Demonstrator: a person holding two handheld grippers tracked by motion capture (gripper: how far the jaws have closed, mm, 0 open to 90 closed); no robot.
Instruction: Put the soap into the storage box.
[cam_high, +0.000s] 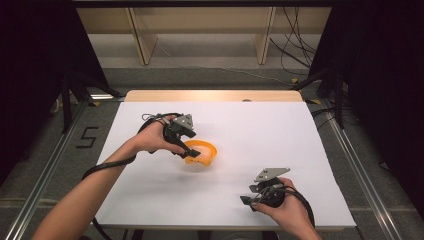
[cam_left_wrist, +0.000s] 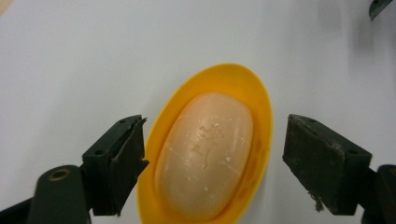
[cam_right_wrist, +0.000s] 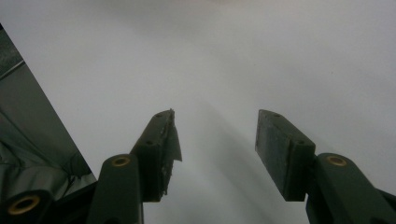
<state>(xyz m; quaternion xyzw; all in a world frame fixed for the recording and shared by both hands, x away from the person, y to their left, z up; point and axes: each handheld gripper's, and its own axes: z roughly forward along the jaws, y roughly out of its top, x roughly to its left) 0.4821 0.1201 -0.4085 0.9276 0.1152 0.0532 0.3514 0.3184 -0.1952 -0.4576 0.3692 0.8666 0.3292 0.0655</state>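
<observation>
Right gripper (cam_high: 250, 201) sits nearest, low at the right front of the white-covered bench (cam_high: 280, 135), jaws spread with only bare cover between them, well apart from the work.

Left gripper (cam_left_wrist: 212, 154) hangs over the yellow oval plastic dish (cam_left_wrist: 259, 100), jaws spread wide and straddling it, pads clear of the rim on both sides. Inside lies a pale peach oval bar of soap (cam_left_wrist: 205, 161), filling most of the dish.

From the high view, the dish (cam_high: 207, 152) rests near the bench's middle, just under the left gripper (cam_high: 189, 150).

Long axis of dish and soap runs away from the left gripper's camera, between the jaws, so any closing would meet the narrow width. Left hand (cam_high: 152, 137) is by far the nearer.
</observation>
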